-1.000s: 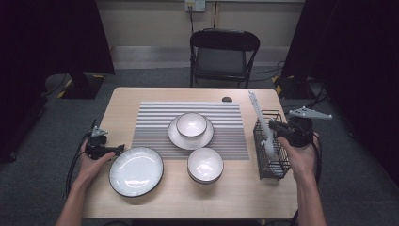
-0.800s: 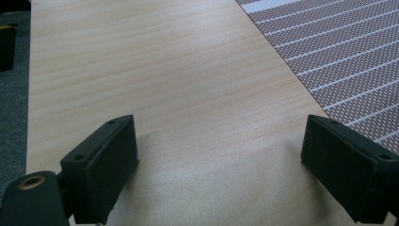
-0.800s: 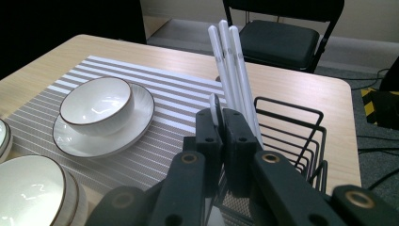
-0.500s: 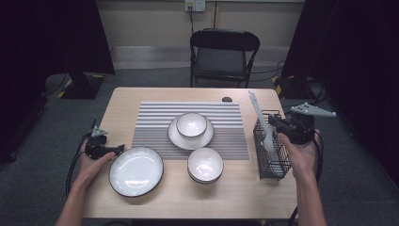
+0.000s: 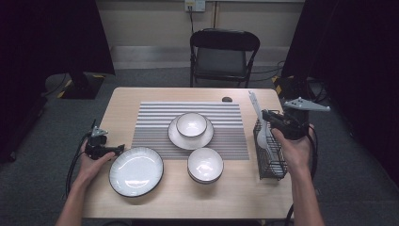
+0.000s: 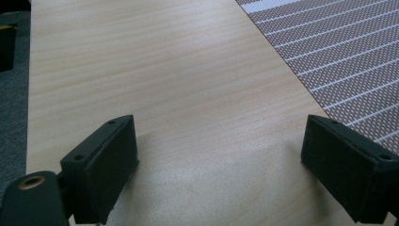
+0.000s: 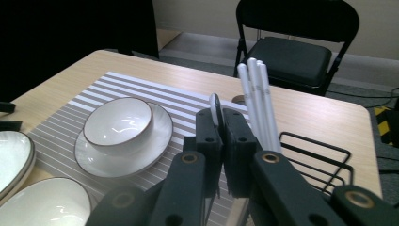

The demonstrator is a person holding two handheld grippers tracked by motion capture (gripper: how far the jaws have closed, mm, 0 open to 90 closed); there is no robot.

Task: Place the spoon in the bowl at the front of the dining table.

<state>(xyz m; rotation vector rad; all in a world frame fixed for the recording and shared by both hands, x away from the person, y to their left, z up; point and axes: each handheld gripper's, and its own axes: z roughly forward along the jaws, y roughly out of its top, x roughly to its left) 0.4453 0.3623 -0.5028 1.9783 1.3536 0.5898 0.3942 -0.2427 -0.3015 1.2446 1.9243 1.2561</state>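
White spoon [image 7: 215, 109], probably by its handle, is pinched in the closed right gripper [image 7: 221, 123] above the wire rack [image 5: 270, 153]; left gripper [image 6: 221, 165] rests wide open, empty.

Light wood table [image 5: 155, 96] carries a grey striped placemat [image 5: 150, 122] in the middle, w/ a saucer [image 5: 176, 139] & bowl [image 5: 191, 124] on it. Nearer the front edge: big white plate [image 5: 136, 171] at left, stacked white bowl [image 5: 205, 165] just right of it. Black wire rack [image 5: 270, 162] stands at right edge, small dark disc [image 5: 227, 99] near far edge
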